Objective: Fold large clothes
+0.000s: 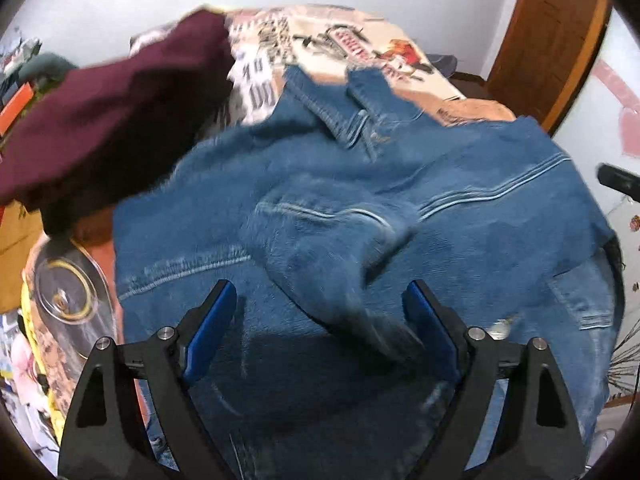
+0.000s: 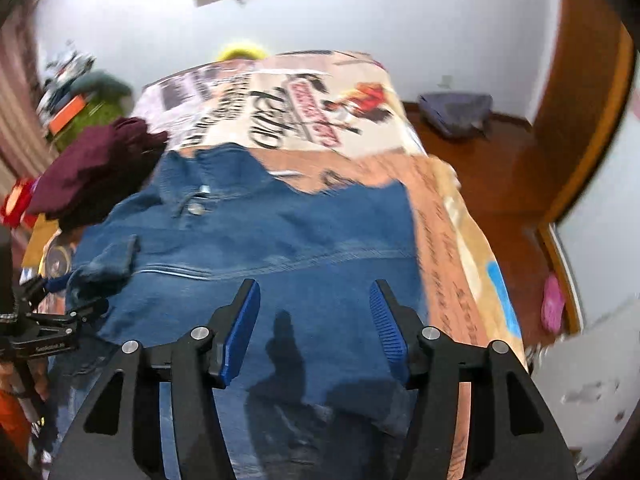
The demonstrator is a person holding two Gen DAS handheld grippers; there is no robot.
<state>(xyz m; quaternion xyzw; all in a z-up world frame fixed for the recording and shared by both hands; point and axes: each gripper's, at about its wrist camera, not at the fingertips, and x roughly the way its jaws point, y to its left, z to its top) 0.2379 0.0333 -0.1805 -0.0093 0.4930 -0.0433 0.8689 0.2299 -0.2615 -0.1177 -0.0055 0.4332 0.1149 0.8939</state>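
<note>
A blue denim jacket lies spread on a bed with a printed cover. It also shows in the right wrist view, collar toward the far end. A folded-over sleeve or flap lies bunched between my left gripper's fingers. My left gripper is open just above the denim. My right gripper is open and empty above the jacket's near part. The left gripper appears at the left edge of the right wrist view, by the jacket's sleeve cuff.
A maroon garment lies heaped on the bed's left, also in the right wrist view. A round glass lid sits at the left bed edge. A wooden floor and door frame lie to the right, with a grey bundle on the floor.
</note>
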